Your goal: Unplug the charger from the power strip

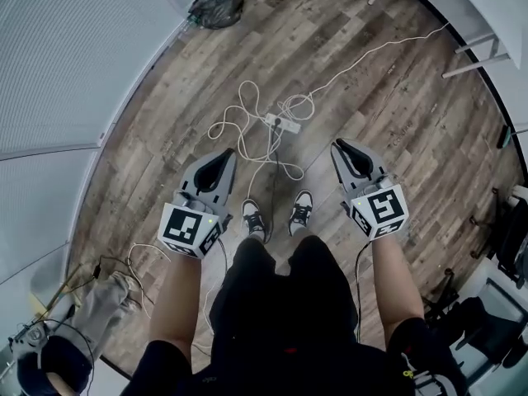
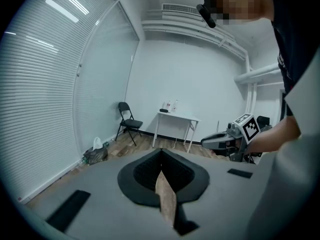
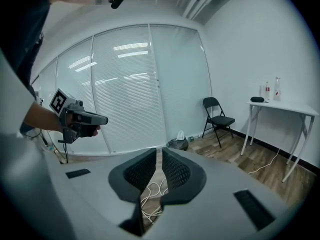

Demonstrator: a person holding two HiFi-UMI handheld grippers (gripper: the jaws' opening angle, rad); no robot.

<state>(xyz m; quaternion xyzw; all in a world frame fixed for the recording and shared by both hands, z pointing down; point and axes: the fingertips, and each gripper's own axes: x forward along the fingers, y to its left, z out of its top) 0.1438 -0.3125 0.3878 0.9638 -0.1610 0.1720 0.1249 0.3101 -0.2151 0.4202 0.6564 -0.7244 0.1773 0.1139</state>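
The left hand-held gripper (image 1: 223,157) and right hand-held gripper (image 1: 341,147) are hovering closed, empty. The charger (image 1: 278,123), seemingly sitting in the power strip (image 1: 289,126), is looking light and rigid. Its body is offering the best hold.

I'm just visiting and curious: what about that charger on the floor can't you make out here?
1. Charger on the power strip: head view, too small to tell its socket.
2. Left gripper view: strip hidden behind the left gripper body.
3. Right gripper view: only white cable loops show past the shut jaws.
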